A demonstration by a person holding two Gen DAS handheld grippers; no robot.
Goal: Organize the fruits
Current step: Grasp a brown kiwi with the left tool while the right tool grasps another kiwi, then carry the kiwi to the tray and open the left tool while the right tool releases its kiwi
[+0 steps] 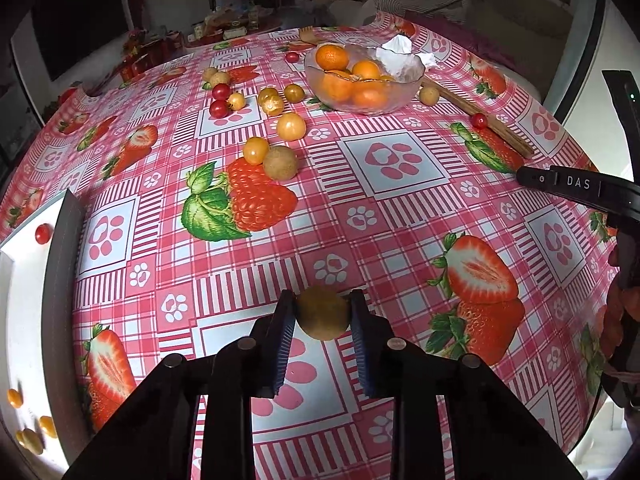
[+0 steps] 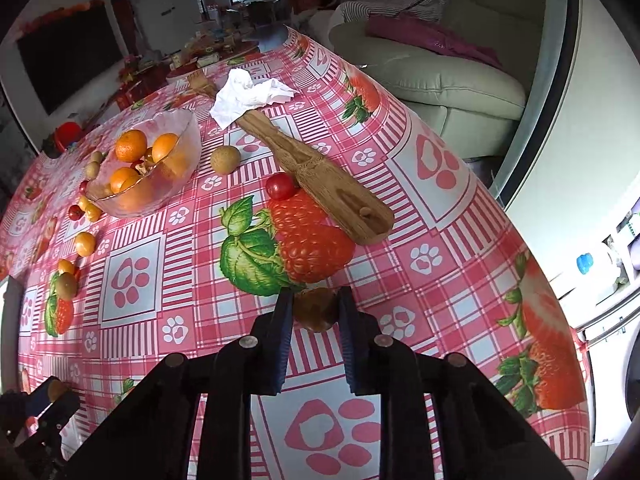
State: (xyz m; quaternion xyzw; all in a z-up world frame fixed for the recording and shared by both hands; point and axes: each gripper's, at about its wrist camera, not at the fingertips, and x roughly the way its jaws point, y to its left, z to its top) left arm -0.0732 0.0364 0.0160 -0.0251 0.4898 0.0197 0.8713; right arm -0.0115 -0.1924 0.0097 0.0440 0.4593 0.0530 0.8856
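My left gripper [image 1: 323,312] is shut on a brown longan [image 1: 323,314], held above the strawberry-print tablecloth. My right gripper [image 2: 314,310] is shut on a darker brown fruit [image 2: 315,309] above the cloth. A glass bowl [image 1: 404,70] with oranges [image 1: 331,57] stands at the far side; it also shows in the right wrist view [image 2: 186,128]. Loose longans [image 1: 281,162], yellow cherry tomatoes [image 1: 291,126] and red cherry tomatoes [image 1: 219,109] lie left of the bowl. A white tray [image 1: 24,320] at my left holds a red tomato [image 1: 43,234] and several yellow ones [image 1: 30,438].
A wooden spatula [image 2: 320,176] lies right of the bowl, with a red tomato [image 2: 281,186] and a longan [image 2: 225,159] beside it. A crumpled tissue [image 2: 246,94] lies behind. A sofa [image 2: 440,60] stands past the table's far right edge.
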